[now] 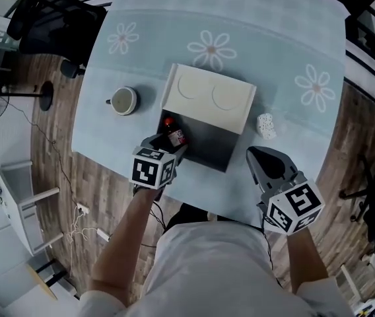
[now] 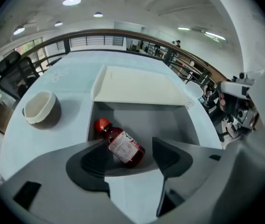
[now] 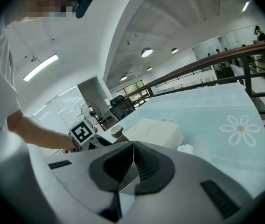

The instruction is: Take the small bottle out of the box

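Head view: the left gripper (image 1: 171, 148) reaches over the near-left corner of the open box (image 1: 208, 149), directly above the small bottle (image 1: 173, 135). The right gripper (image 1: 257, 154) hovers off the box's near-right corner, well apart from the bottle. The left hand is clearly the nearer one.

Left gripper view: the jaws are spread wide. The red-capped bottle lies on its side on the box floor, just ahead of the gap and not pressed by either pad. Its long axis runs on a slant, cap toward the box's far-left corner and base toward the right-hand jaw. A clean pinch likely calls for closing across the body.

Right gripper view: the jaws are pressed together, with nothing between them.
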Tool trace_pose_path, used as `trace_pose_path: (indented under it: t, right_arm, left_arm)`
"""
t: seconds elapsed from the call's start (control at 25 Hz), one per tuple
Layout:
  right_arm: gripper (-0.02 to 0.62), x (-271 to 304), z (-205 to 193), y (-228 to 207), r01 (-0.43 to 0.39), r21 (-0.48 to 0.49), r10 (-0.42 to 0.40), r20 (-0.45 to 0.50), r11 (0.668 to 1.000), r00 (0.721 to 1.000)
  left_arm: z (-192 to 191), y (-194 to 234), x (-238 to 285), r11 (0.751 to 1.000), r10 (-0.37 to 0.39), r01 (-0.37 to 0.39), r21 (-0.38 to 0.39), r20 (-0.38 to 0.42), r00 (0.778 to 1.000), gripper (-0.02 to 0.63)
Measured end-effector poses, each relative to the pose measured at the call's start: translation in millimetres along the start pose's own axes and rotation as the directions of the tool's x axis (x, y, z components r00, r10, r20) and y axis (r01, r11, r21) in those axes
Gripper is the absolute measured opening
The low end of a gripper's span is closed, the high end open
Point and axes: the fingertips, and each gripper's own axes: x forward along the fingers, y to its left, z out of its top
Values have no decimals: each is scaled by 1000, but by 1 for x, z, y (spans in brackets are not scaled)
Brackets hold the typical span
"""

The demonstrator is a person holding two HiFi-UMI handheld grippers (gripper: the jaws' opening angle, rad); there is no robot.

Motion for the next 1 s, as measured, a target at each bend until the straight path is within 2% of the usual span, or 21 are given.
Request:
trace_pose_path:
  t: [0.12, 0.28, 0.44, 0.6, 0.84, 1.0]
  right_arm:
    - [23, 3, 2, -4, -9, 5, 9, -1, 1000, 1000]
    - [23, 2, 1, -12, -13, 15, 13, -2, 1000, 1000]
    - [22, 2, 0, -18, -14, 14, 14, -9, 1000, 1000]
    - [23, 3, -1, -26, -6, 22, 6, -11, 1000, 1000]
    - [23, 4, 2, -34, 9, 23, -8, -19, 1000, 1000]
    - [21, 5, 1, -35, 11, 26, -10, -21, 1000, 1000]
  left_arm:
    - [-1, 3, 7, 998, 6, -11, -61, -68, 998, 276]
    - [-3, 13, 13, 998, 46, -52, -39, -134, 990, 278]
    - [0, 13, 20, 995, 95, -88, 53, -147, 985, 284]
    - [8, 10, 31, 988, 113, -94, 125, -154, 982, 284]
    - [9, 13, 38, 967, 127, -79, 243, -188, 974, 284]
    - [1, 8, 44, 954, 111, -39, 298, -229, 967, 284]
